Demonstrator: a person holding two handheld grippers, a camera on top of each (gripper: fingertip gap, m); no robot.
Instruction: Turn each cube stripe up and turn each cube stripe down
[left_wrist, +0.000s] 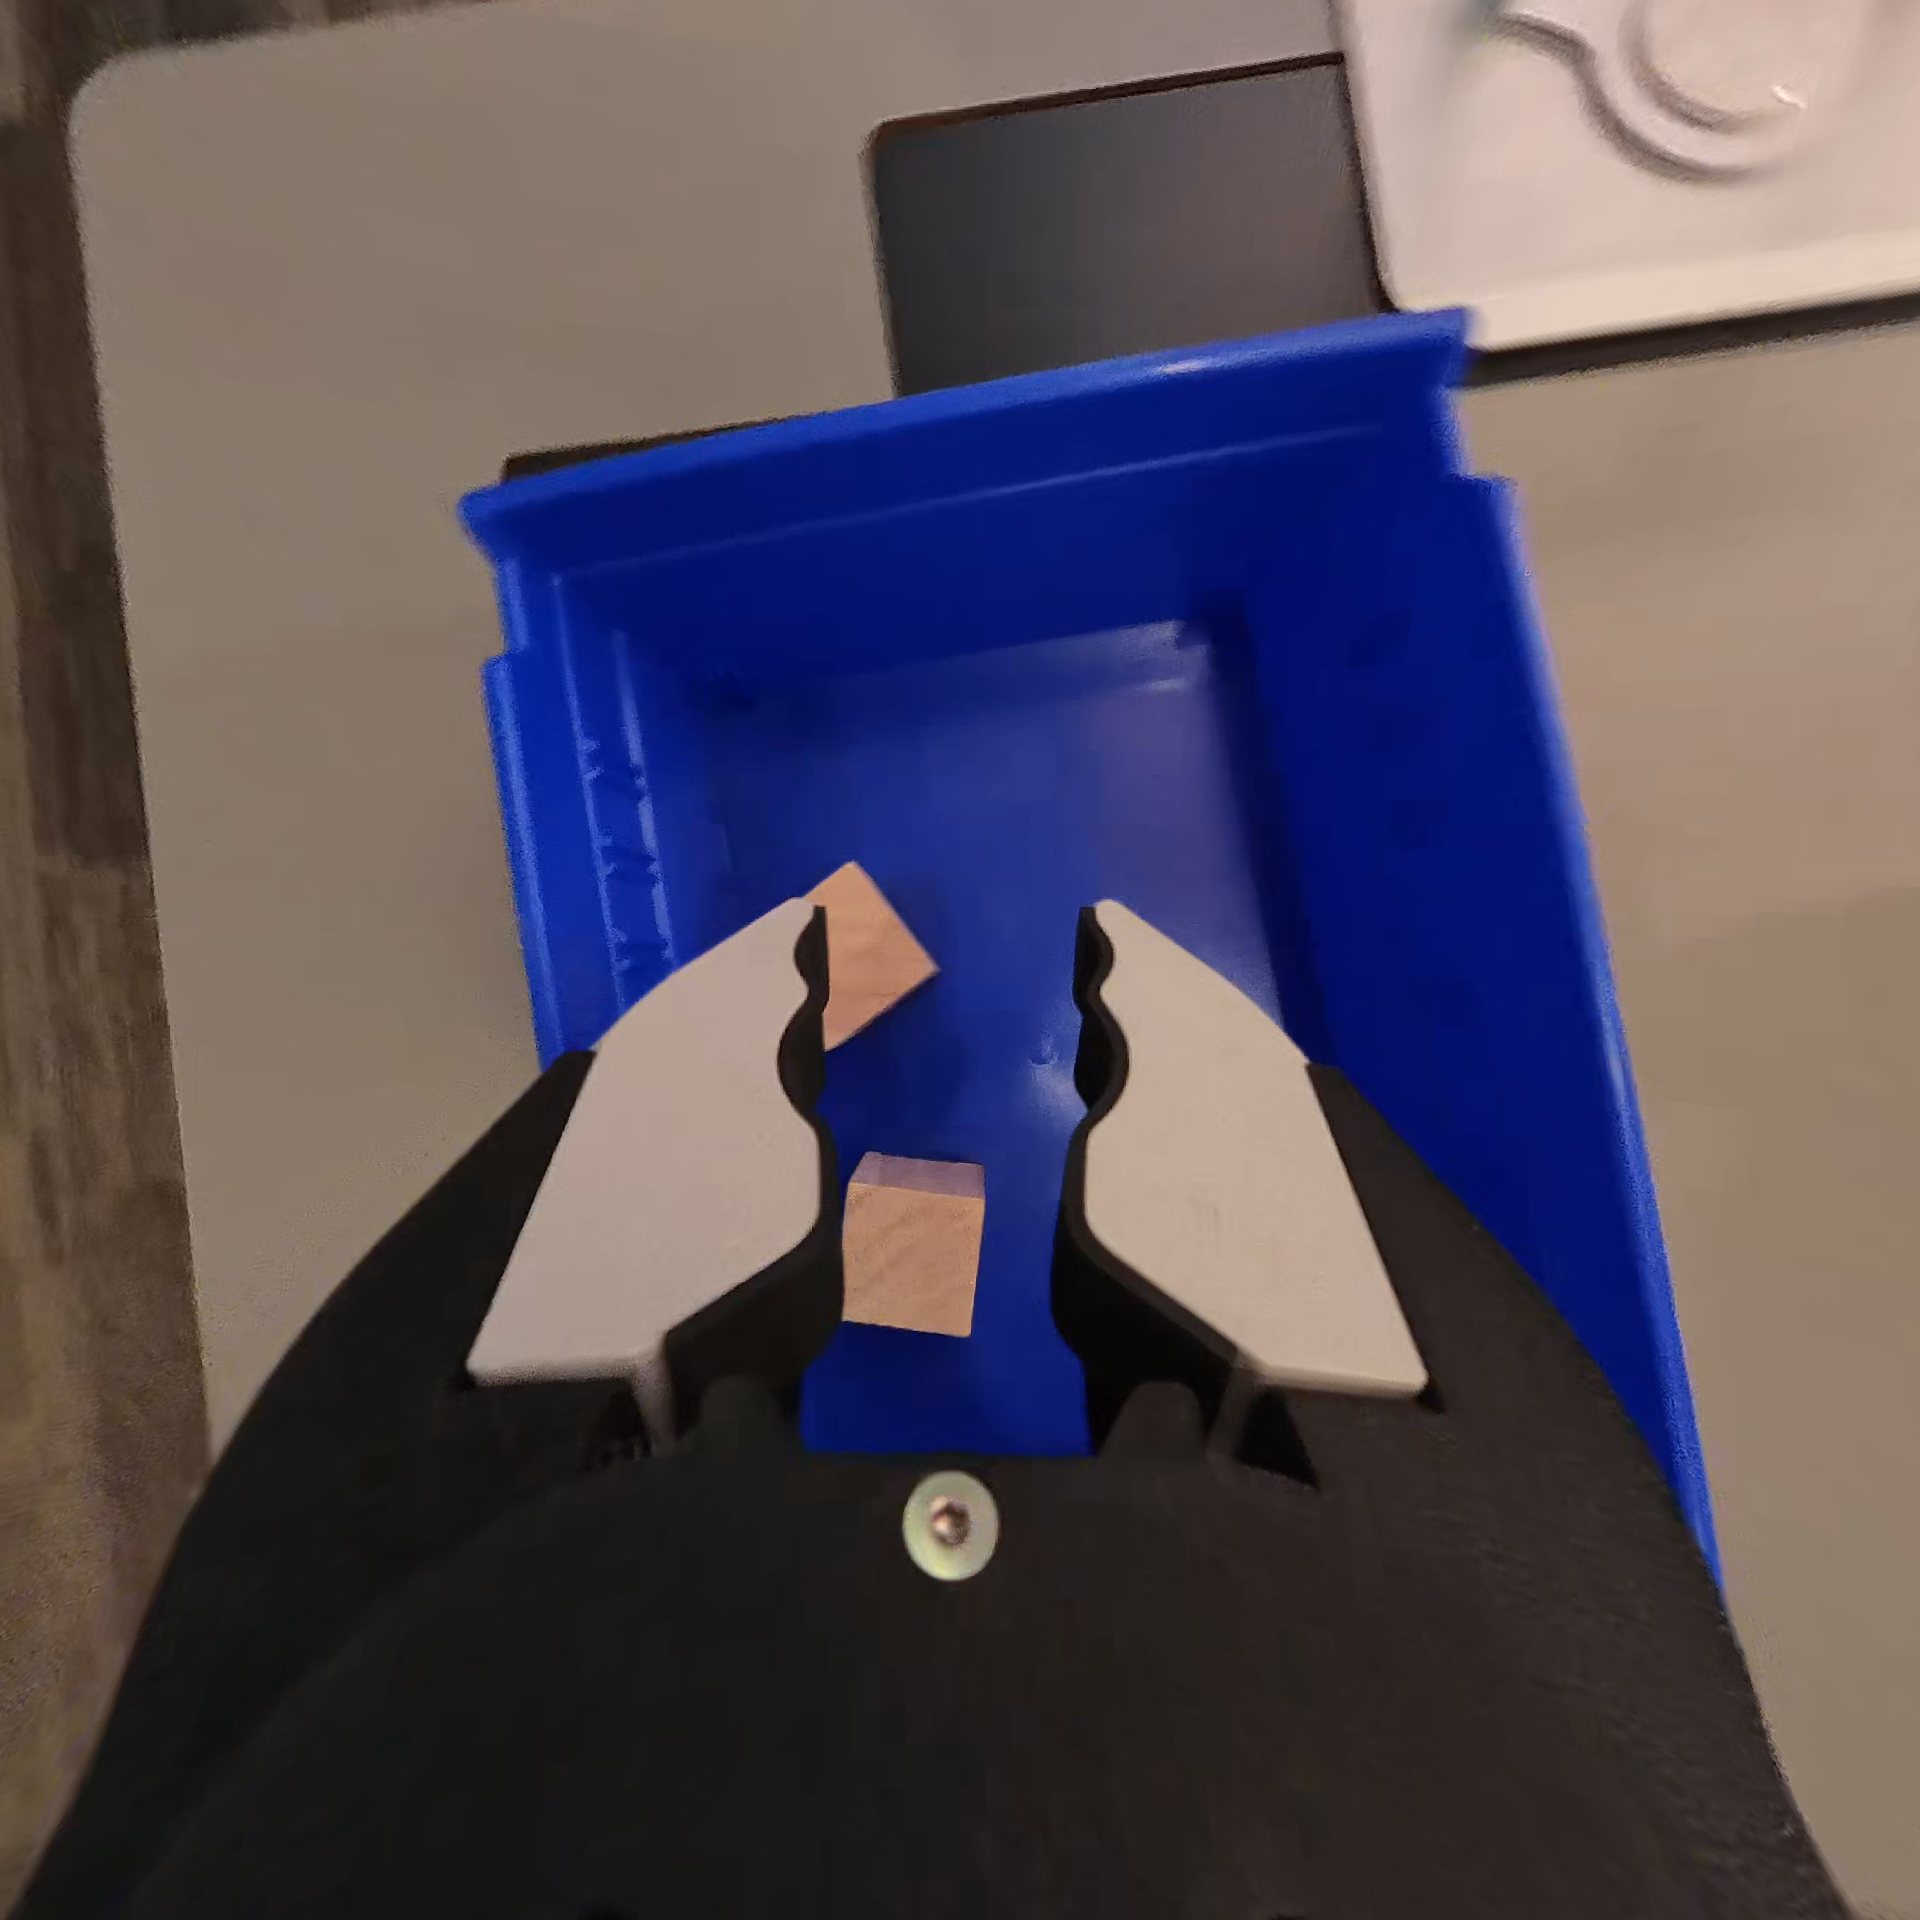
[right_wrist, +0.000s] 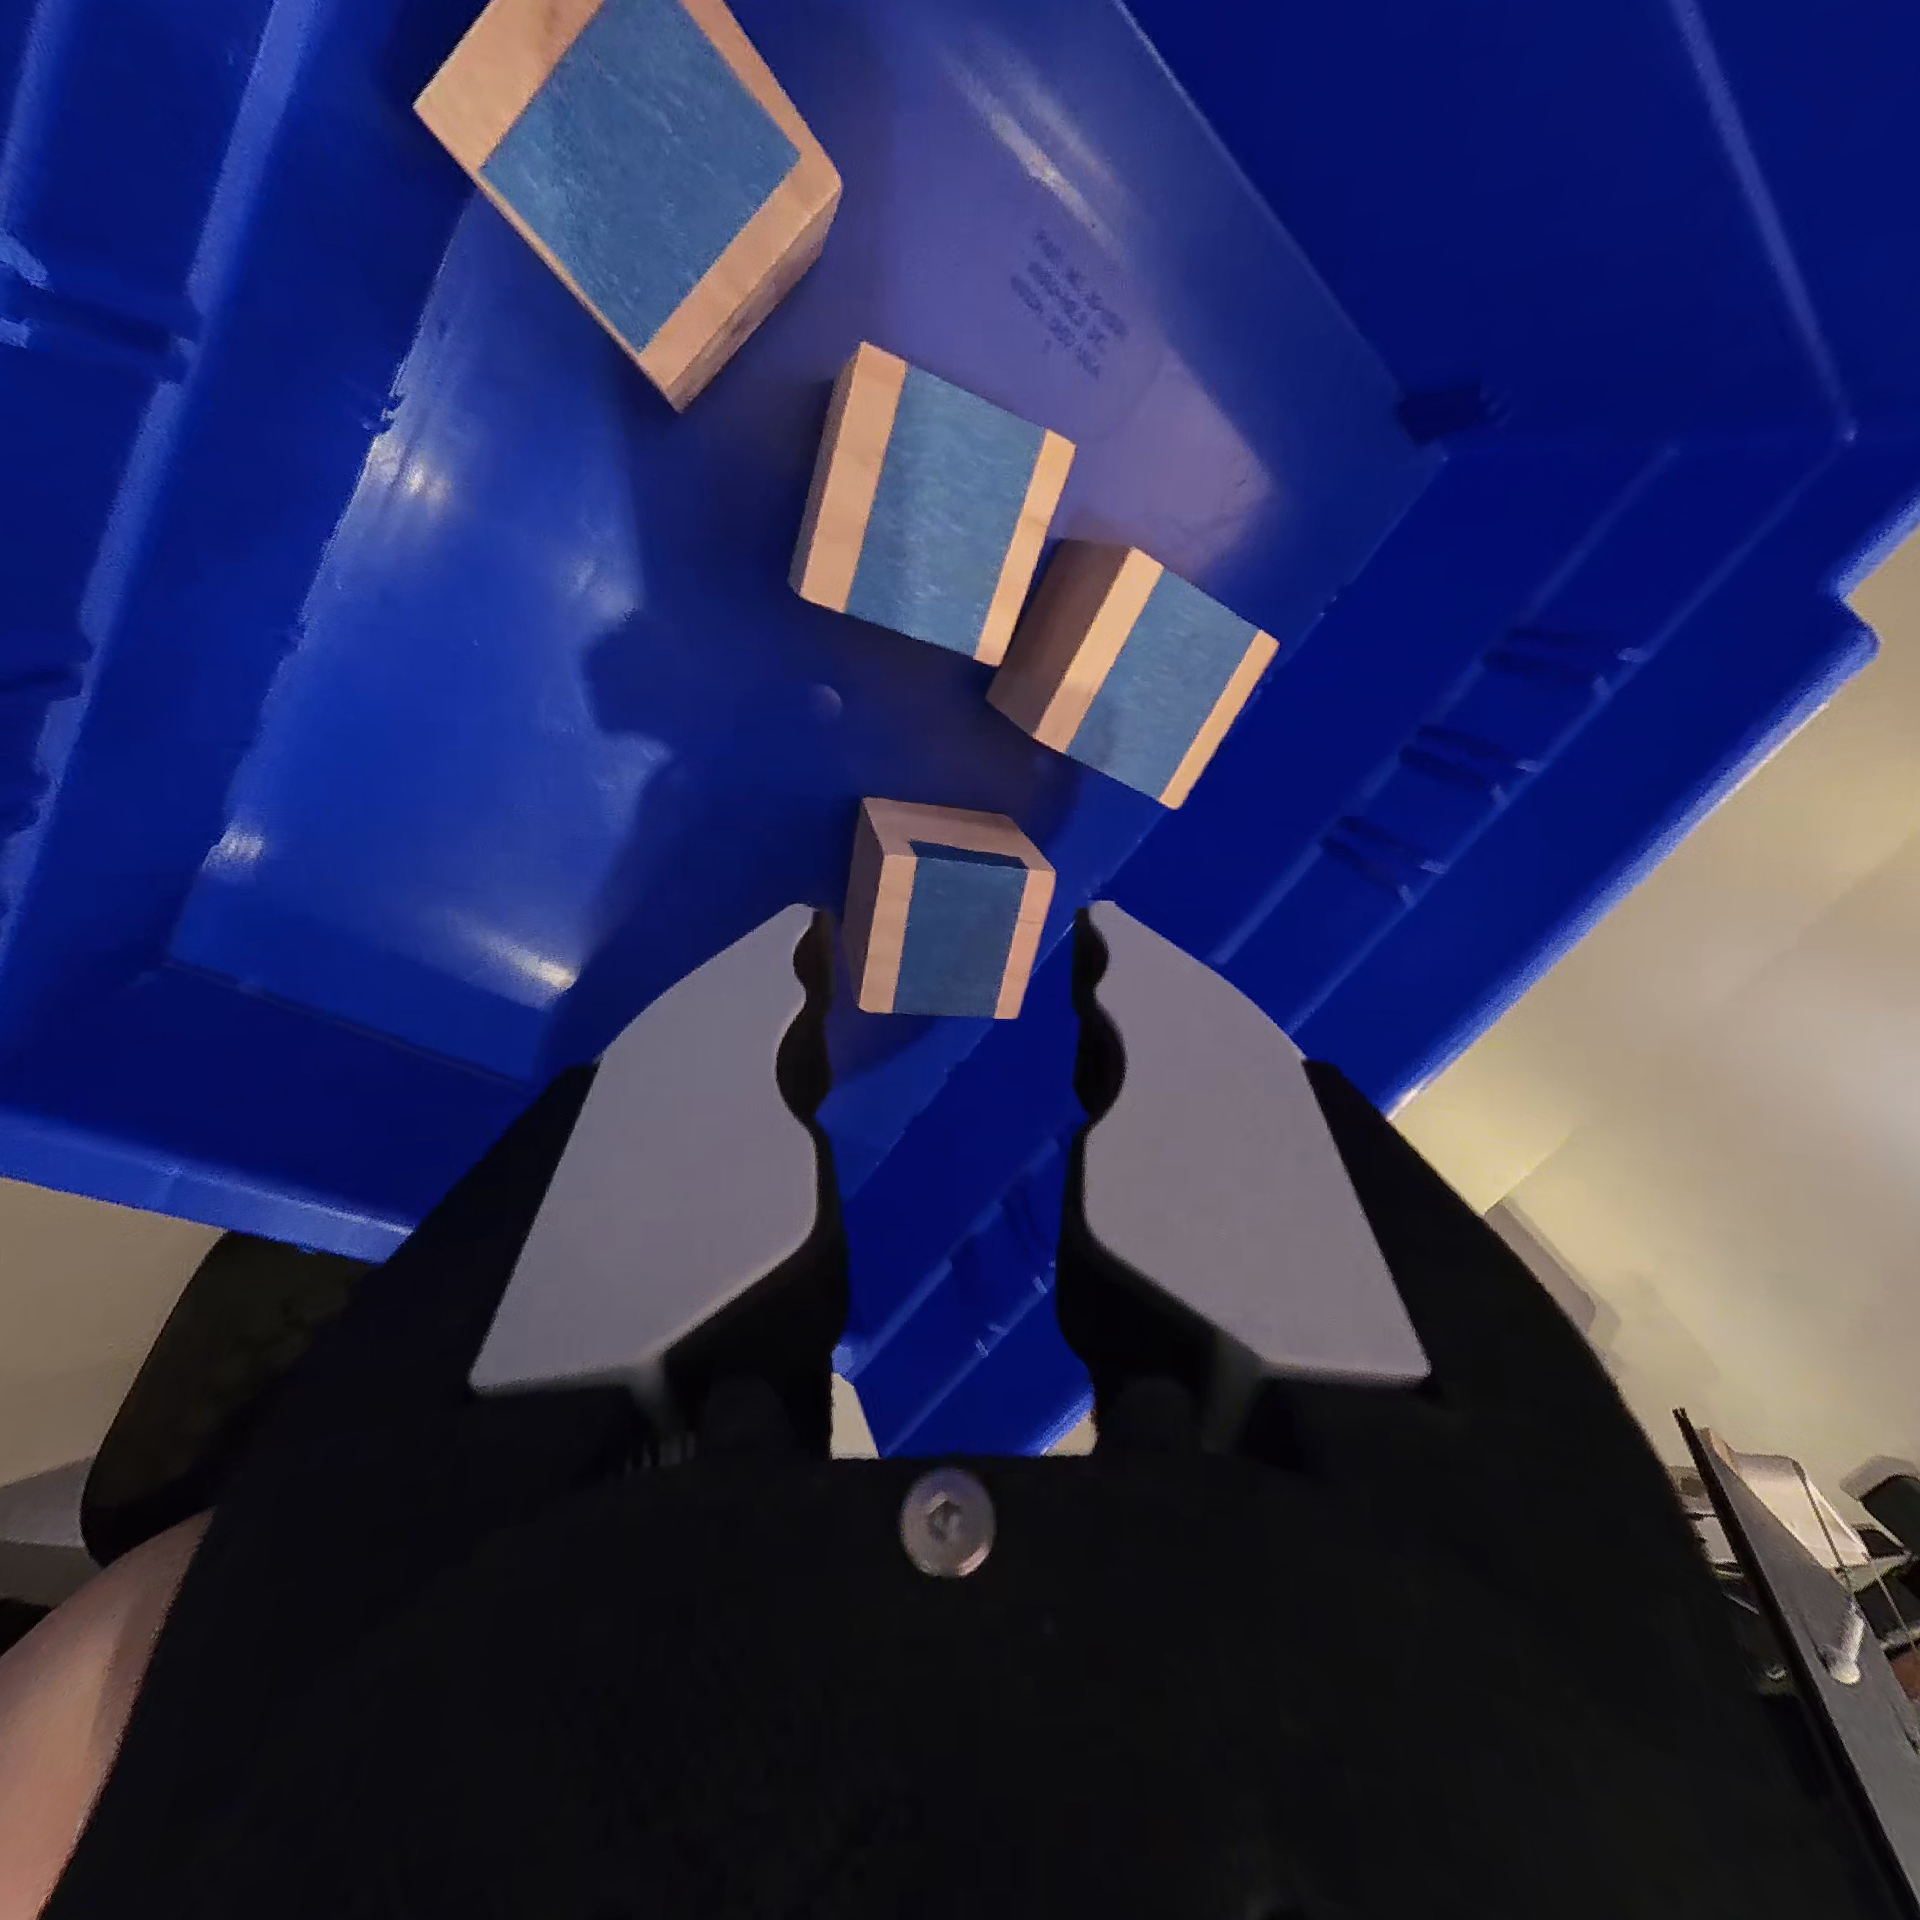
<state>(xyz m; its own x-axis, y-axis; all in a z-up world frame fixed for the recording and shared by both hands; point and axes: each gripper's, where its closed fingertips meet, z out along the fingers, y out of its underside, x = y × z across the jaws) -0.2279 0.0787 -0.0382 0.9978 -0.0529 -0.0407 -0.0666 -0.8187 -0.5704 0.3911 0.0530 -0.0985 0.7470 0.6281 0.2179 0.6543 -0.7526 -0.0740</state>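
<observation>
Left claw (left_wrist: 951, 914) gapes wide, empty, over blue bin (left_wrist: 1455, 831); plain wooden cube (left_wrist: 914, 1247) between its fingers. Right claw (right_wrist: 948, 920) equally wide, empty; striped cube (right_wrist: 951, 914) at 12 o'clock, three more beyond.

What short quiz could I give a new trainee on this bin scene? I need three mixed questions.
1. True or false: the right gripper is shut on a cube.
2. How many cubes show blue stripes in the right wrist view?
3. Which lies nearest the right gripper's tips: A the largest cube, B the smallest cube?

Key: 1 false, both grippers are open, the left gripper too. 2 four, in the blue bin. 3 B.
</observation>
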